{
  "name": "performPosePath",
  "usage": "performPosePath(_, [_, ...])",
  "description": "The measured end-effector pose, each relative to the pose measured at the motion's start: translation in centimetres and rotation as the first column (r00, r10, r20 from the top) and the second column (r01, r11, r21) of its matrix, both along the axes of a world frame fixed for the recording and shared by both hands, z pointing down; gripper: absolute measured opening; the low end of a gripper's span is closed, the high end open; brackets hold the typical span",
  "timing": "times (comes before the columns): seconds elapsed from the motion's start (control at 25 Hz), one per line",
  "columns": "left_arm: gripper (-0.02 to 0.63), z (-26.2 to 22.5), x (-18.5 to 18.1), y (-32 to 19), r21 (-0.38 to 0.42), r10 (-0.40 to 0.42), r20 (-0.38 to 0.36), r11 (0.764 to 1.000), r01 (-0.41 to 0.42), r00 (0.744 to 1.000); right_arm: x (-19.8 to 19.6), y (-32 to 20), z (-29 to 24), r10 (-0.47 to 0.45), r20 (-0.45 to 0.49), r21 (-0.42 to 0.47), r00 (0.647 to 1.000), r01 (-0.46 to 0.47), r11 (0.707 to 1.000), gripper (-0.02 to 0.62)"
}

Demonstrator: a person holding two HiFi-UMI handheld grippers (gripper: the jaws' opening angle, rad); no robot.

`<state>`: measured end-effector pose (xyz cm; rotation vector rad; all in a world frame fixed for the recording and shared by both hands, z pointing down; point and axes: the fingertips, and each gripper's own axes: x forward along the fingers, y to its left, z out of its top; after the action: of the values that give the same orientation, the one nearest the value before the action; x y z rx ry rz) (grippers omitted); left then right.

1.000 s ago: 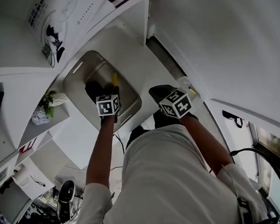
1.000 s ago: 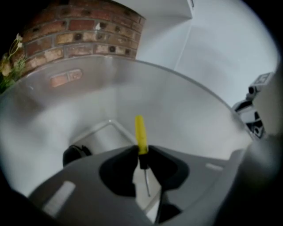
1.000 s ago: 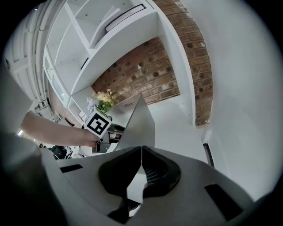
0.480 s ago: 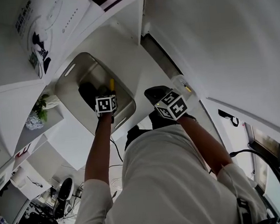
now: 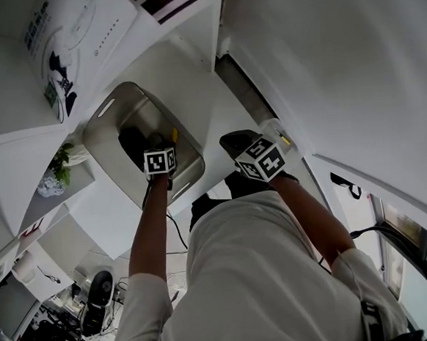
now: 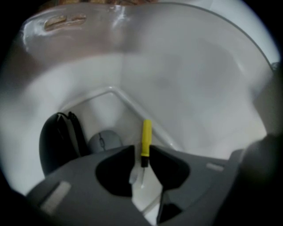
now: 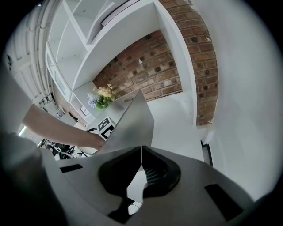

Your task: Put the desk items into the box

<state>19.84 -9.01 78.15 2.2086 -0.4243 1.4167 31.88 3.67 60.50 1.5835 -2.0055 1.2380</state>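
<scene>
A grey open box (image 5: 106, 129) stands on the white desk ahead of me. My left gripper (image 5: 157, 142) reaches down into it. In the left gripper view, my left gripper (image 6: 142, 152) is shut on a yellow-handled screwdriver (image 6: 146, 136), with the handle sticking out past the jaw tips, low over the box floor. A grey mouse (image 6: 105, 142) and a black pouch (image 6: 59, 141) lie in the box's corner. To the right of the box and outside it, my right gripper (image 5: 238, 142) hangs over the desk. It is shut (image 7: 141, 155) with nothing in it.
The box's near wall (image 7: 132, 128) rises just left of my right gripper. A shelf with a small flower pot (image 5: 60, 167) stands left of the box, with a white carton (image 5: 63, 38) above it. A small clear item with a yellow part (image 5: 280, 133) lies at the right. A brick wall (image 7: 177, 66) lies behind.
My left gripper has sunk deeper into the box with the screwdriver, whose yellow handle no longer shows above the gripper in the head view. The right gripper has stayed put.
</scene>
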Motion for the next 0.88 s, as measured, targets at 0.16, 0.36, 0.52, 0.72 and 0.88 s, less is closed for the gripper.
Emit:
performPosePath(0.16, [0.098,-0.6,0.0,-0.4,0.016,-0.008,-0.011,1.0,0.008,1.0,-0.2,-0.3,-0.2,-0.023,-0.001,0.008,1.0,0.023,1.0,0.003])
performPosePath(0.36, [0.097,-3.2,0.8,-2.0,0.076,-0.075,-0.088,0.994,0.082,0.993,-0.3,-0.7,-0.7,-0.056,-0.007,0.023,0.998,0.056,0.998,0.003])
performPosePath(0.52, [0.092,-6.9,1.7,-3.4,0.133,-0.106,-0.175,0.982,0.131,0.979,-0.6,-1.6,-1.3,-0.09,-0.01,0.042,0.996,0.091,0.995,0.003])
performPosePath(0.72, [0.058,-12.8,2.7,-3.6,0.158,-0.128,-0.295,0.971,0.18,0.947,-1.8,-2.7,-2.6,-0.129,-0.012,0.083,0.992,0.13,0.988,0.003])
performPosePath(0.88, [0.04,-15.3,1.9,-3.3,0.217,-0.142,-0.332,0.951,0.222,0.932,-2.3,-3.2,-4.1,-0.171,-0.035,0.133,0.985,0.174,0.976,0.003])
